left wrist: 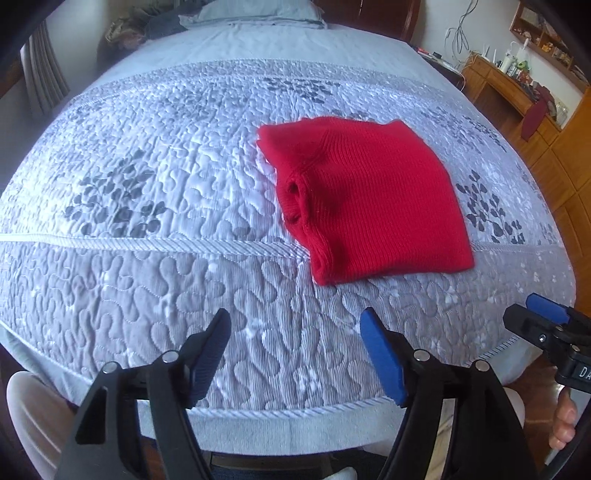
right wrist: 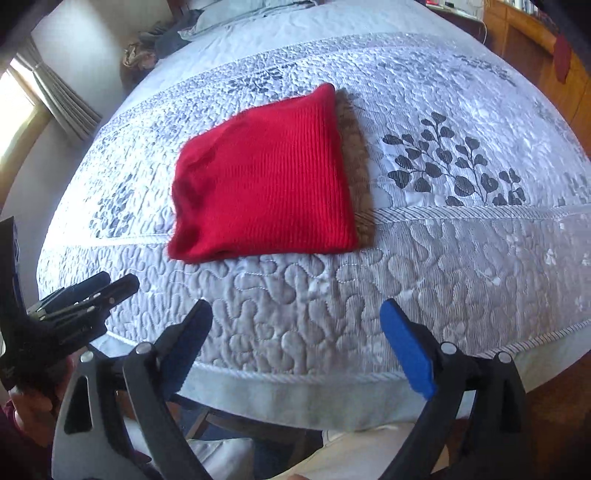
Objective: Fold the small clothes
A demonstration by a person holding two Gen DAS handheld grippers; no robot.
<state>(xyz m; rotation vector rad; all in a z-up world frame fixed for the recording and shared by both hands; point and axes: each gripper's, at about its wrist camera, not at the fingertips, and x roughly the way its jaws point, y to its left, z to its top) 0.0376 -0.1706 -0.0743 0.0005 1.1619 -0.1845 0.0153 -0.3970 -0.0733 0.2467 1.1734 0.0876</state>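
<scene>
One folded red knit garment (left wrist: 365,199) lies on a quilted bed, with two empty grippers held apart from it at the near edge.

There is one garment, folded into a rough square, lying flat on the grey-and-white bedspread (left wrist: 147,177) near the middle of its near half, across a corded seam. In the right wrist view a brown furry trim (right wrist: 354,155) shows along the garment's right edge. There are two grippers: the left gripper (left wrist: 295,354) has its blue-padded jaws spread wide with nothing between them, and the right gripper (right wrist: 295,347) is likewise spread wide and holds nothing; both hover above the bed's near edge, short of the garment. The bedspread carries dark leaf prints (right wrist: 454,166) and stitched squiggles. One pillow (left wrist: 258,11) sits at the far end, curtains (right wrist: 62,96) hang on the left, and a wooden desk with shelves (left wrist: 517,88) stands on the right.
</scene>
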